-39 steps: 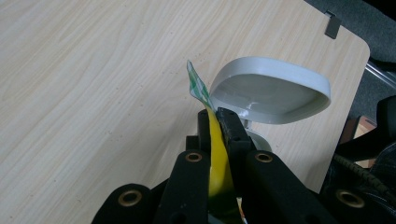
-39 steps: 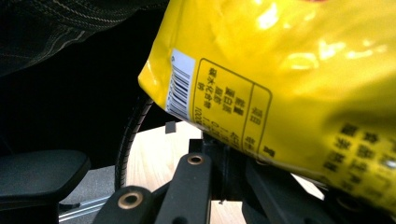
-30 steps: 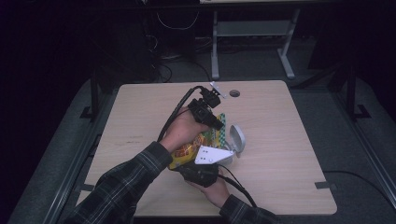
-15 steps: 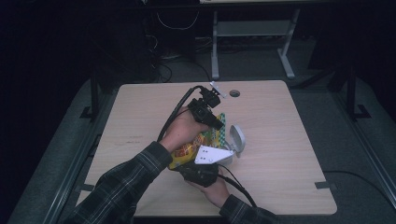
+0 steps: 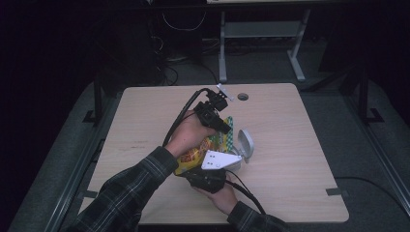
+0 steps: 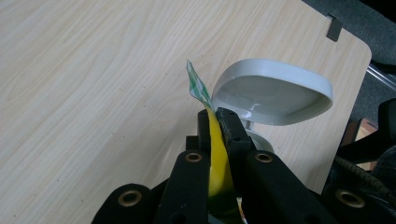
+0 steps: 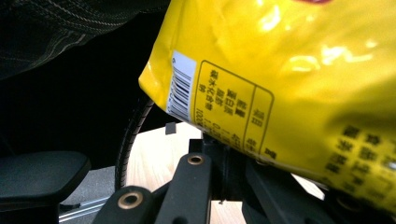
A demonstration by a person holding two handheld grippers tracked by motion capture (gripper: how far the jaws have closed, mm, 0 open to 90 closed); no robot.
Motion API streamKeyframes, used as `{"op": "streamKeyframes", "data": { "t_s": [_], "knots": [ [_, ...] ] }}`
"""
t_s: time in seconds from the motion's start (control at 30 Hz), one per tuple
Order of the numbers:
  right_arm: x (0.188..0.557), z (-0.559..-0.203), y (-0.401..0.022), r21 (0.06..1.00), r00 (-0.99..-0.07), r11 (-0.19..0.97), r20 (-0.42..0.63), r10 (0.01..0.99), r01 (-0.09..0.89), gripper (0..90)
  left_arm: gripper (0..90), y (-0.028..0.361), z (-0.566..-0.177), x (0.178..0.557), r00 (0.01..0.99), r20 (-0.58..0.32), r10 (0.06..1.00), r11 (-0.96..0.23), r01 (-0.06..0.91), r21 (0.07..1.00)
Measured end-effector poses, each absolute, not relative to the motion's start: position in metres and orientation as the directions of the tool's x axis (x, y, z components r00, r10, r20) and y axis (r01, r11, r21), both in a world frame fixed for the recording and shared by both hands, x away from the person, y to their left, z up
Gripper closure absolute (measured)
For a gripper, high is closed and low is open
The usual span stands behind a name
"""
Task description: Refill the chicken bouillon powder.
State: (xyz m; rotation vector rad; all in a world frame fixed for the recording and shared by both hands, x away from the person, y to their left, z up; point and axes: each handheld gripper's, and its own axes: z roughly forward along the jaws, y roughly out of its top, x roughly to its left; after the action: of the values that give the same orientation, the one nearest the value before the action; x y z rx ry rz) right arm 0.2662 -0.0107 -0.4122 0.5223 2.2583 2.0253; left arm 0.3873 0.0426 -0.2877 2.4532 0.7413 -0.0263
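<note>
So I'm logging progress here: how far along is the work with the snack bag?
Done: both claws are shut on the yellow snack bag, the left claw on its top edge, the right claw on its bottom. In hand: bag held above the table beside the open-lidded white container. Left: the bag looks unopened.

Dark plaid sleeves [image 5: 130, 186], black grippers with brass-ringed screw holes, trailing black cables, one grey three-cornered plate [image 5: 218, 160].

White lidded container [image 5: 245, 145] on wooden table [image 5: 290, 125]

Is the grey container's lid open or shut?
Open. The lid stands tilted up off the container's base, its hollow underside showing, just behind the snack bag.
</note>
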Motion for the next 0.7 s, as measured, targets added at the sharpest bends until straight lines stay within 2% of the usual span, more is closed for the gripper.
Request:
{"op": "streamKeyframes", "data": {
  "t_s": [0.7],
  "knots": [
    [0.2679, -0.4097, -0.0109, 0.975, -0.94, 0.075, 0.177, 0.293, 0.207, 90.0, 89.6, 0.0444, -0.2844, 0.3891, 0.846, -0.176, 0.503, -0.679, 0.513, 0.526]
  ]
}}
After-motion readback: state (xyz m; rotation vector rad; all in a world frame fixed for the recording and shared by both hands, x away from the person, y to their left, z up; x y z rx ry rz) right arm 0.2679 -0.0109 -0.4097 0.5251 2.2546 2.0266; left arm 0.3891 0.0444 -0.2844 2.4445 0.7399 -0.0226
